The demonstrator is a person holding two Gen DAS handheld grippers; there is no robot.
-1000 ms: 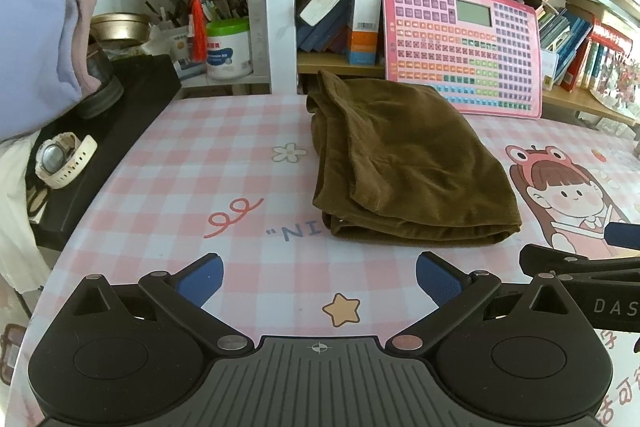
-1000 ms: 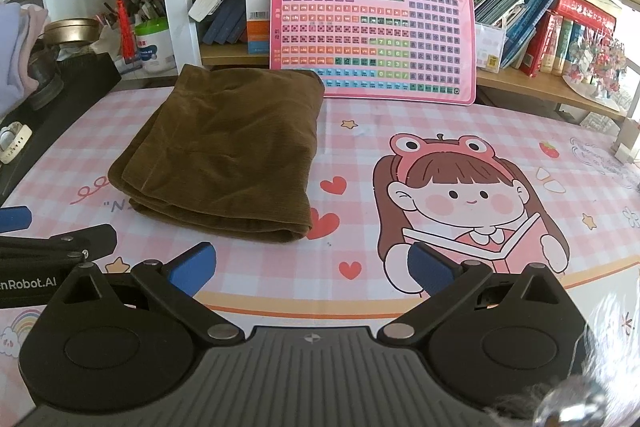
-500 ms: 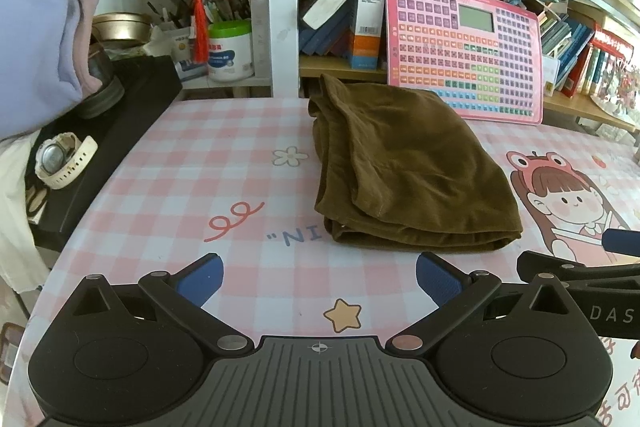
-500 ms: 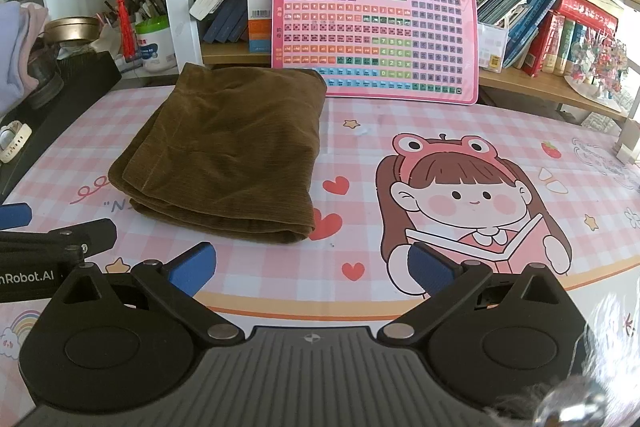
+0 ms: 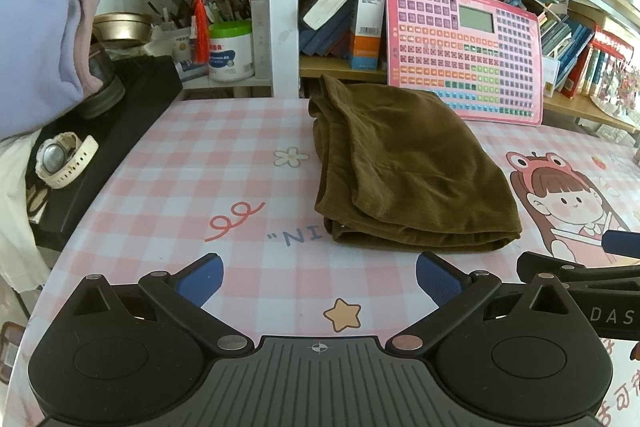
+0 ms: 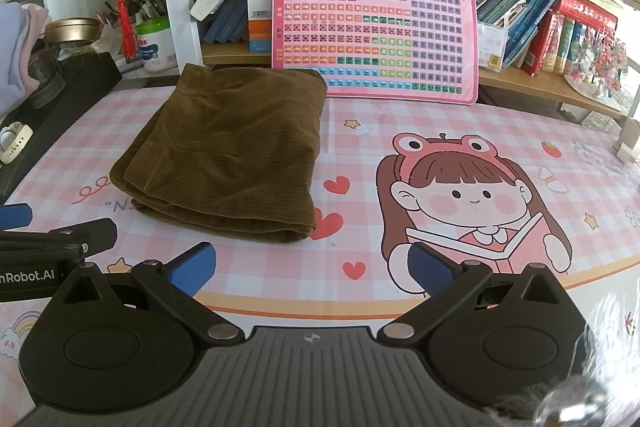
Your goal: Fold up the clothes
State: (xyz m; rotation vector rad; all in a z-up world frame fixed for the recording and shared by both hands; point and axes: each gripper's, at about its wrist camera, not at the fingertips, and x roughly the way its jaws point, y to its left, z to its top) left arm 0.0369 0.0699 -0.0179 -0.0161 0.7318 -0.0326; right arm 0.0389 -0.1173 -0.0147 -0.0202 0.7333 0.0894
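Brown corduroy garment (image 5: 404, 163) is the thing to start from: it lies folded into a thick rectangle on the pink checked cartoon table mat (image 5: 224, 163), its far edge close to the shelving, its near rounded fold facing both grippers.

At the far left, a black raised ledge (image 5: 132, 115) beside the mat carries a white wristwatch (image 5: 64, 159), and lilac and pink folded cloth (image 5: 36, 43) shows at the frame edge. Next comes the left gripper (image 5: 319, 277), low over the near mat edge, blue pads wide apart and holding nothing; the garment sits ahead of it and slightly to the right, near but untouched. Behind the garment a pink toy keyboard tablet (image 6: 376, 27) leans against the bookshelf (image 6: 520, 7). Further right, the right gripper (image 6: 310, 265) hovers just short of the garment's near right corner, jaws likewise spread and empty, over the printed frog-hat girl (image 6: 468, 195).

Judging by the stacked layers and tidy outline, folding appears finished or nearly so. Any next move would call for either a final halving, gripping the near fold at both corners, or lifting the bundle aside towards the other folded cloth.
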